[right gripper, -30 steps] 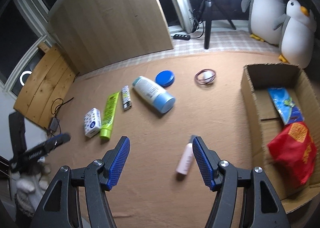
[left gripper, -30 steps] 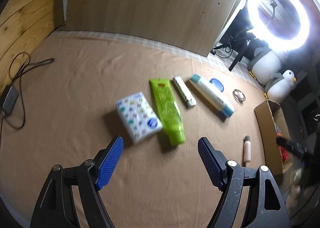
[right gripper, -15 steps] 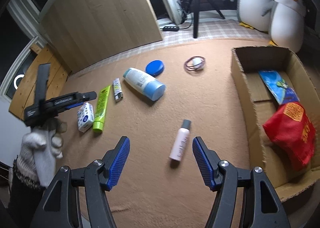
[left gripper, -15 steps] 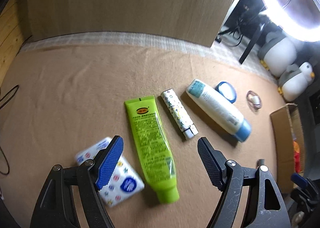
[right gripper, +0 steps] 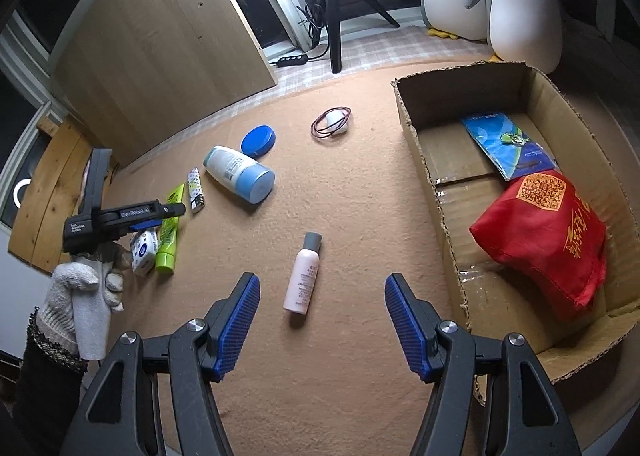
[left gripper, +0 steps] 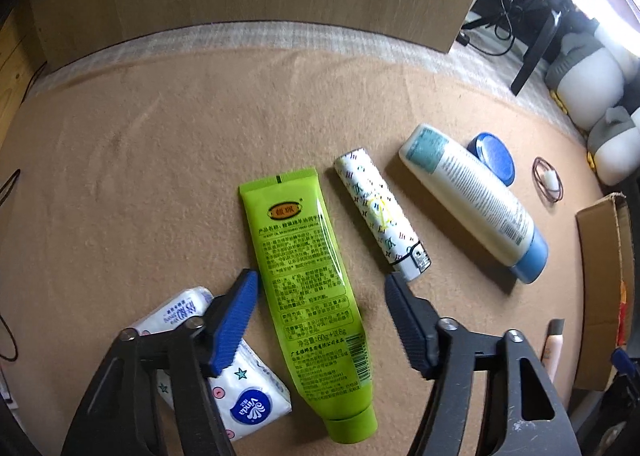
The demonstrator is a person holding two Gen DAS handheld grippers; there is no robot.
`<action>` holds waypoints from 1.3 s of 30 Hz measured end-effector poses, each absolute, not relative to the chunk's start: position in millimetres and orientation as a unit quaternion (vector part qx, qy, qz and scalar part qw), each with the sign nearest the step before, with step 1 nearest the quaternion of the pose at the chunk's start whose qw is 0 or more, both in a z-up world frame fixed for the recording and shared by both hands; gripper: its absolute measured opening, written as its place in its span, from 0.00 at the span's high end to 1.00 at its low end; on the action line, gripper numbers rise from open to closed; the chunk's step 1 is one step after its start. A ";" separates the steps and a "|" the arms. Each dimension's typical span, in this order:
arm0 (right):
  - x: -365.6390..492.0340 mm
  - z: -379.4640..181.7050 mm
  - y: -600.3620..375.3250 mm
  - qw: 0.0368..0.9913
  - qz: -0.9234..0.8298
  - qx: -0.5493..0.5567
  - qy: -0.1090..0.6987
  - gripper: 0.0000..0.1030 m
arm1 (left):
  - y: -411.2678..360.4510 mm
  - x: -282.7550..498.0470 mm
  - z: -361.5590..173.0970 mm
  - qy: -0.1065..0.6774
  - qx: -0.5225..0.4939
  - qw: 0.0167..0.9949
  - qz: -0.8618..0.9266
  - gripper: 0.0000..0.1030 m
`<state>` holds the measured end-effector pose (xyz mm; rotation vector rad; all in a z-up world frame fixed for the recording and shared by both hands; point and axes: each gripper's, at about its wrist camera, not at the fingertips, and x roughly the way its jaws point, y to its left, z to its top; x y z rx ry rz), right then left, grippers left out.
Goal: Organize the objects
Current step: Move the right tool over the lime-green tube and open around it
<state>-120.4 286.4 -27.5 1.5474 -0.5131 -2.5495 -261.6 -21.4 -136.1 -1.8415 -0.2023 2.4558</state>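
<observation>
- Left gripper (left gripper: 320, 320): fingers closing, pads clear of the lime-green plastic tube (left gripper: 308, 288) that lies between them on the tan carpet floor (left gripper: 160, 159); nothing gripped.
- White patterned tissue pack (left gripper: 240, 396) lies just beside the tube, partly under the left finger.
- White patterned lighter (left gripper: 380, 211), then a white bottle with blue cap (left gripper: 476, 199), lie in a row farther along.
- Right gripper (right gripper: 320, 320): fingers moderately apart, empty, above a small pink bottle with grey cap (right gripper: 303, 276).
- Open cardboard box (right gripper: 424, 159) stands near the pink bottle, holding a red cloth bag (right gripper: 544, 232).
</observation>
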 end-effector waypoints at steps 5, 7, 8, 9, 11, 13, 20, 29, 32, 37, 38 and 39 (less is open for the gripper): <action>-122.0 -28.0 282.9 0.062 -0.841 0.512 -0.164 0.40 | -22.0 -258.9 -135.2 -0.067 -0.594 0.029 0.801 0.51; -122.8 -29.2 281.6 0.062 -0.840 0.513 -0.164 0.40 | -22.7 -256.2 -135.4 -0.073 -0.592 0.030 0.802 0.52; -123.4 -29.8 281.2 0.063 -0.840 0.514 -0.164 0.40 | -22.9 -254.8 -135.7 -0.076 -0.591 0.030 0.802 0.52; -124.1 -30.1 280.1 0.064 -0.840 0.514 -0.164 0.40 | -22.3 -252.9 -135.9 -0.078 -0.590 0.030 0.803 0.52; -125.4 -30.4 277.9 0.067 -0.840 0.514 -0.163 0.40 | -21.4 -245.8 -135.8 -0.087 -0.587 0.029 0.804 0.52; -127.2 -30.3 274.8 0.070 -0.840 0.513 -0.162 0.40 | -21.0 -234.7 -136.4 -0.097 -0.585 0.032 0.805 0.52; -128.0 -32.7 260.7 0.090 -0.840 0.513 -0.153 0.40 | -8.8 -188.5 -139.8 -0.117 -0.580 0.049 0.805 0.52; -126.0 -49.8 227.0 0.132 -0.823 0.535 -0.140 0.40 | 5.0 -120.3 -139.8 -0.144 -0.581 0.077 0.797 0.53; -128.3 -56.5 210.4 0.153 -0.812 0.546 -0.133 0.40 | 1.6 -107.9 -136.6 -0.149 -0.576 0.087 0.799 0.50; -144.1 -62.4 177.3 0.194 -0.797 0.557 -0.128 0.40 | -23.7 -90.4 -125.7 -0.154 -0.569 0.103 0.801 0.43; -148.6 -64.3 171.3 0.203 -0.793 0.559 -0.131 0.40 | -24.0 -91.3 -125.9 -0.157 -0.568 0.105 0.801 0.43; -154.7 -67.4 164.2 0.210 -0.787 0.564 -0.133 0.40 | -20.6 -95.3 -127.1 -0.159 -0.567 0.109 0.801 0.43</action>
